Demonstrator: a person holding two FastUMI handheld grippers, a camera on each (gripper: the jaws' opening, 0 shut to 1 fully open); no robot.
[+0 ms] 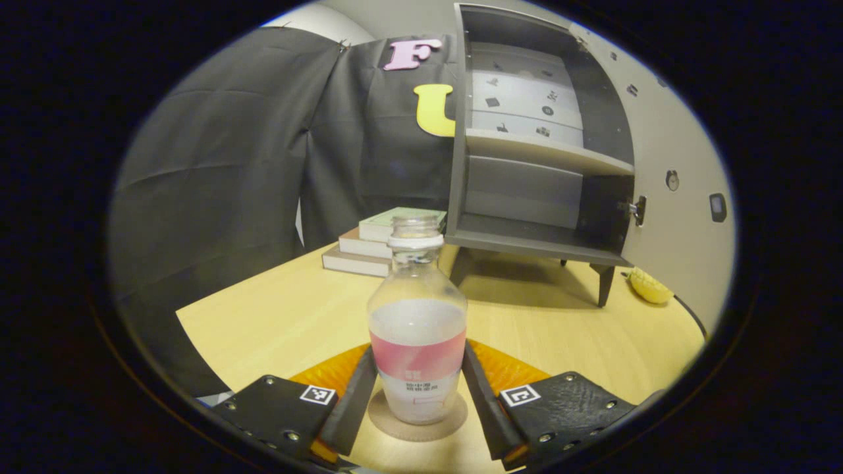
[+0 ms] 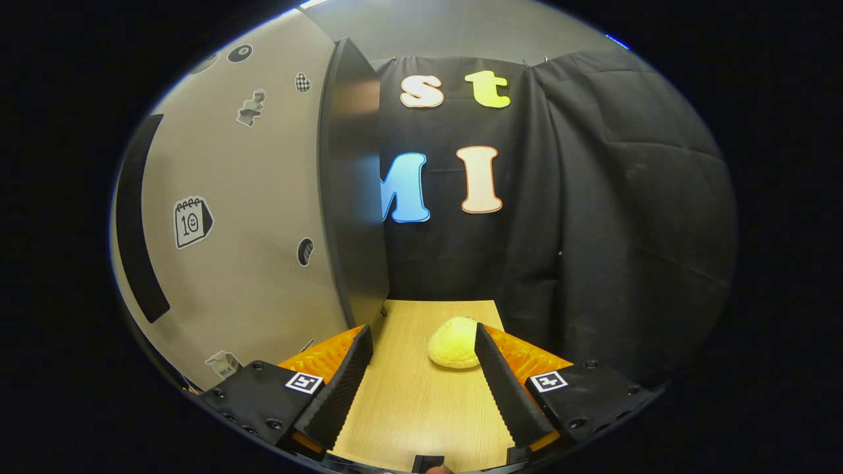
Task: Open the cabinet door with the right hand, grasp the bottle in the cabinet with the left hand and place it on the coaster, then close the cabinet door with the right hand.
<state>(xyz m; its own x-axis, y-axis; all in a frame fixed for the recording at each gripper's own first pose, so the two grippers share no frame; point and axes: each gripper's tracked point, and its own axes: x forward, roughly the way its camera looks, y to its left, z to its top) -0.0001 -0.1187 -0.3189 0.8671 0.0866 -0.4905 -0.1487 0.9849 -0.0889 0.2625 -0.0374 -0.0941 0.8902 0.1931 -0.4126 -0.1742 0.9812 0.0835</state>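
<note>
Left gripper (image 1: 419, 401): fingers flank one bottle (image 1: 417, 329) on one coaster (image 1: 395, 424), contact indeterminate; right gripper (image 2: 421, 382): spread, empty; three books (image 1: 369, 247) beyond

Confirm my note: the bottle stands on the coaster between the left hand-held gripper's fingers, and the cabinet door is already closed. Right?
Not quite. The cabinet door is open: the left gripper view shows its bare shelves. The rest holds: the bottle stands on the coaster between the left hand-held gripper fingers.
</note>
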